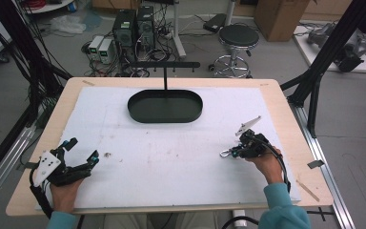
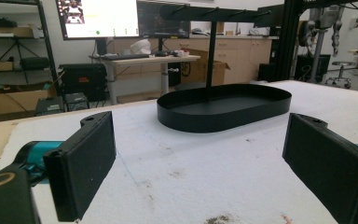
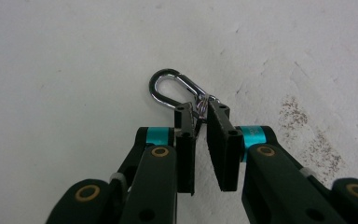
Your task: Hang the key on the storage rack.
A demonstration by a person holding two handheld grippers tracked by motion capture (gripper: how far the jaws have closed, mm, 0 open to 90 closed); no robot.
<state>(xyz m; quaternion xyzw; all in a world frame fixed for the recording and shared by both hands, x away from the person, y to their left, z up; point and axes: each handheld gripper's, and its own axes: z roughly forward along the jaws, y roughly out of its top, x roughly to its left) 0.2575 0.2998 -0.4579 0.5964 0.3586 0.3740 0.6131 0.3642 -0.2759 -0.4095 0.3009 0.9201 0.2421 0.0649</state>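
A shiny silver carabiner (image 3: 170,88) sticks out past the tips of my right gripper (image 3: 200,112), whose jaws are shut on its lower end just over the white mat. In the high view that carabiner (image 1: 226,153) shows at the left of my right gripper (image 1: 232,152), at the table's right side. My left gripper (image 1: 82,151) rests at the front left, jaws wide apart with nothing between them. In the left gripper view its two black pads (image 2: 81,161) frame the black oval tray (image 2: 223,109) farther off.
The black oval tray (image 1: 165,117) with a T-shaped hook stand (image 1: 165,64) sits at the back middle of the white mat (image 1: 171,157). A small dark speck (image 1: 107,154) lies beside the left gripper. A stool and computers stand on the floor beyond.
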